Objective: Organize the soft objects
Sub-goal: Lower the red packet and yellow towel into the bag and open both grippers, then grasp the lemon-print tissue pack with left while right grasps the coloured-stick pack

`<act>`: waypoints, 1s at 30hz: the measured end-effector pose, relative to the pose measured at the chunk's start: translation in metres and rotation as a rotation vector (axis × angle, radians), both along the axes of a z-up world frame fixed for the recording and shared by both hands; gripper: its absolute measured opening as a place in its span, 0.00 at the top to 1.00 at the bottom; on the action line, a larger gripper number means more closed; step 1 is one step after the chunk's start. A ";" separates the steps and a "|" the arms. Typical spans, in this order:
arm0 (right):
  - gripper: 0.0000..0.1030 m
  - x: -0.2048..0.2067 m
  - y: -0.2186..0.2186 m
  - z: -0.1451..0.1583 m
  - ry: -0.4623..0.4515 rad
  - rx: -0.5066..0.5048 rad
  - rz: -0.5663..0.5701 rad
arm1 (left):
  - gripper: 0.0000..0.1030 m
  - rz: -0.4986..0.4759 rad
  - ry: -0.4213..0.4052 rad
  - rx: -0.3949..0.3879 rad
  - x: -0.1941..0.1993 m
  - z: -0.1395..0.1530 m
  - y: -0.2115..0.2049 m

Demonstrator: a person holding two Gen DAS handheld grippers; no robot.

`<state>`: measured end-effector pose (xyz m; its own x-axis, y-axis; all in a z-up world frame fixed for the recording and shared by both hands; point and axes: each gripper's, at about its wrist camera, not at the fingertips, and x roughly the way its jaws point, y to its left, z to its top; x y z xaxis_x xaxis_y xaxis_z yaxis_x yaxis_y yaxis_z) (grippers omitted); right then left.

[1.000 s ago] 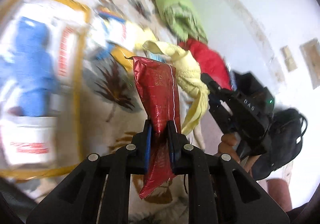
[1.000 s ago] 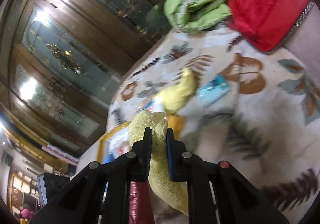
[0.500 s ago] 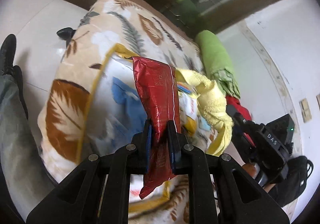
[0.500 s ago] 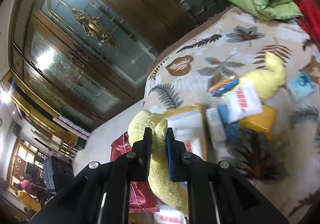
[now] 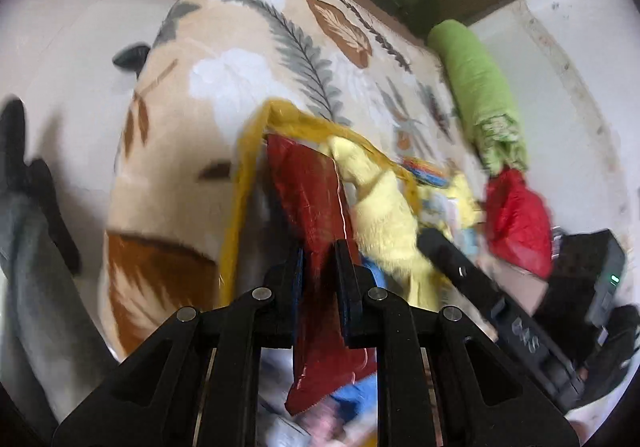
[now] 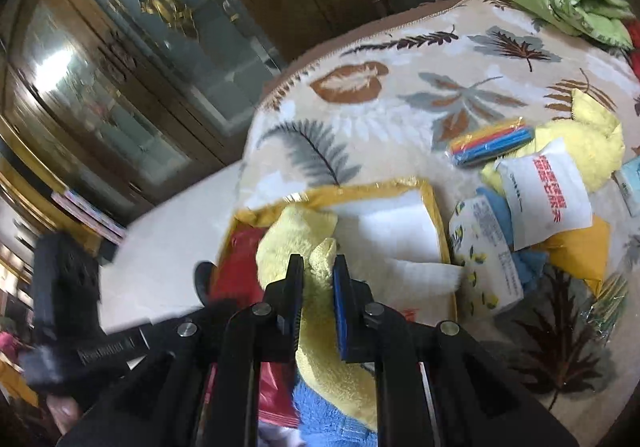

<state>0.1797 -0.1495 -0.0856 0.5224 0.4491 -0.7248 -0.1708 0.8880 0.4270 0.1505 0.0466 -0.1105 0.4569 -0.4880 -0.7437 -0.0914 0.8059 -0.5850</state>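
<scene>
My left gripper (image 5: 319,247) is shut on a shiny red foil packet (image 5: 312,199), held low over a yellow-rimmed bag (image 5: 244,167) on the leaf-patterned blanket. My right gripper (image 6: 316,263) is shut on a yellow plush cloth (image 6: 296,231) and holds it over the same bag (image 6: 434,203). The yellow cloth (image 5: 384,219) hangs right of the red packet in the left wrist view; the red packet (image 6: 240,267) lies left of the cloth in the right wrist view. A blue towel (image 6: 320,407) lies under the cloth.
Loose items lie right of the bag: a white pouch with red print (image 6: 548,195), a lemon-print packet (image 6: 488,251), a striped pack (image 6: 492,147), a second yellow plush (image 6: 592,143), an orange pouch (image 6: 580,251). A green quilt (image 5: 480,95) and a red bundle (image 5: 516,219) sit at the far edge.
Both grippers have come down closer to the yellow-rimmed bag, still holding the red packet and the yellow cloth. The bag's rim now lies right around both items.
</scene>
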 end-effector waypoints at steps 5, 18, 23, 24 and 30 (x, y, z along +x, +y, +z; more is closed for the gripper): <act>0.81 0.002 0.007 -0.009 -0.004 -0.018 0.033 | 0.86 0.037 -0.022 -0.030 -0.001 -0.006 0.011; 0.48 -0.050 -0.065 0.016 -0.085 0.126 0.102 | 0.44 0.094 -0.230 0.021 -0.078 0.049 -0.022; 0.48 -0.075 -0.122 0.005 -0.046 0.126 0.032 | 0.43 -0.035 -0.243 0.071 -0.078 0.059 -0.083; 0.48 -0.078 -0.130 0.002 -0.038 0.117 0.020 | 0.43 -0.056 -0.231 0.077 -0.076 0.058 -0.094; 0.48 -0.084 -0.171 -0.011 0.019 0.152 -0.023 | 0.43 -0.141 -0.139 0.187 -0.050 0.047 -0.158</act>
<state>0.0957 -0.3206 -0.0970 0.5205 0.5427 -0.6592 -0.1420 0.8163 0.5600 0.1005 -0.1119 -0.0630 0.4984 -0.4142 -0.7616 0.1000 0.9001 -0.4241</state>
